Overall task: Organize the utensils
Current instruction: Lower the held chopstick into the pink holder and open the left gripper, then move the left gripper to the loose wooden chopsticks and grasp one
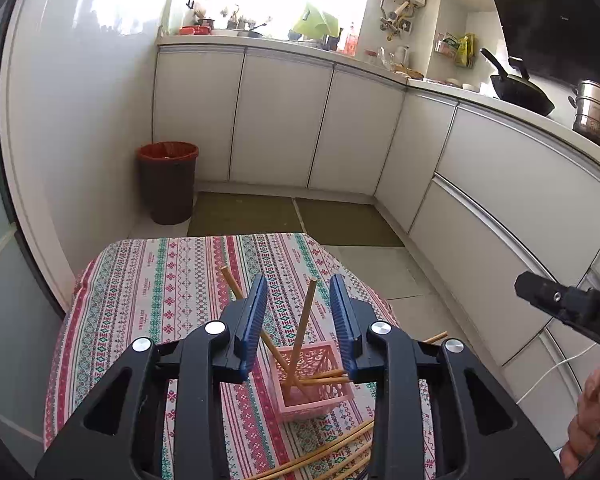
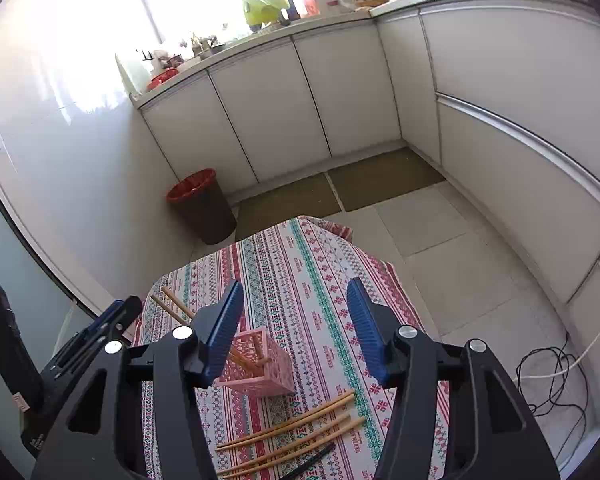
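Pink lattice holder [image 2: 256,364] sitting on the patterned surface [image 2: 300,264], a few wooden chopsticks [image 1: 302,332] already leaning in it at odd angles. More loose chopsticks [image 2: 300,424] lying flat just near of the holder, fanned roughly parallel, plus what looks like a dark one [image 2: 312,458] nearest the camera.

Left hand-held gripper [image 1: 299,312] released, jaws apart above the holder, one upright stick showing in the gap but nothing pressing on it. Right hand-held gripper [image 2: 294,320] also released, jaws wide, nothing between them but cloth.

Handling guess: light, stiff, thin sticks, smooth and round-ish, so likely to roll or twist in the pads. Probably best pinched near the middle, across the shaft, so neither end droops. Lying flat on cloth, so pads need to get right down to the fabric without snagging it. Holder looks light too, could tip if a stick gets jabbed against its wall.
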`<state>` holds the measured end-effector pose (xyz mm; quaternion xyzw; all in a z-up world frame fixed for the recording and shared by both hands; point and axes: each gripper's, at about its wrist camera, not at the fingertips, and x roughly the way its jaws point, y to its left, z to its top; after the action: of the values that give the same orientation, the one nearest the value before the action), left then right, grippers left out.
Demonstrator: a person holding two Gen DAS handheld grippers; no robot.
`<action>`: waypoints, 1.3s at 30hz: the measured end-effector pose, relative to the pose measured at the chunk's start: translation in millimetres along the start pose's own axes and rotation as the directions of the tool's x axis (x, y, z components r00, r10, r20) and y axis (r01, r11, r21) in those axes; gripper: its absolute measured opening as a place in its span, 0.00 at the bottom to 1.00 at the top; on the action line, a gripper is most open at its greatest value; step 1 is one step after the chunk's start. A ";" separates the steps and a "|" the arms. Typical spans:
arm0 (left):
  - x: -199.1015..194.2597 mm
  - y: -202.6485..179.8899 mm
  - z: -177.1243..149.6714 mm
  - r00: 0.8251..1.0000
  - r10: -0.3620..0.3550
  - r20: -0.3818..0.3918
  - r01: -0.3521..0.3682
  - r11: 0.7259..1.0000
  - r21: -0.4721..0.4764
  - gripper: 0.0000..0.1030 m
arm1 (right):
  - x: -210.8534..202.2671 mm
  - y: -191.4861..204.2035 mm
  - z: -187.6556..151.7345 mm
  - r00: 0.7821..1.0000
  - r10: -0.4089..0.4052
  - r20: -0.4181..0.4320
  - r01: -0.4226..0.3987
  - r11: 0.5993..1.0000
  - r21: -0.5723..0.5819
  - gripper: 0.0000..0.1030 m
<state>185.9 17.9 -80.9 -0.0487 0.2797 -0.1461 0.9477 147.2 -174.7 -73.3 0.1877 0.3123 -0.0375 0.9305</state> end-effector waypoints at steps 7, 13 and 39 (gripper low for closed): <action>-22.3 -2.4 -3.6 1.000 0.027 -0.014 -0.027 0.999 0.026 0.54 | 0.3 -10.8 -22.4 0.998 -0.062 -0.027 0.063 0.997 0.038 0.66; -30.3 -7.0 -26.2 0.996 0.044 -0.071 -0.041 0.998 0.046 0.87 | -1.9 -8.7 -41.0 0.987 -0.160 -0.022 0.159 0.987 -0.015 0.90; 56.4 -65.8 -166.6 0.867 -0.026 -0.497 0.222 0.914 0.339 0.44 | 64.7 -159.3 -133.2 0.910 -0.143 -0.389 0.284 0.898 0.334 0.93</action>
<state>124.0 -63.7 -238.3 0.1583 0.4689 -0.2672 0.8268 93.8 -269.6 -261.5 0.3336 0.4805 -0.1670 0.7937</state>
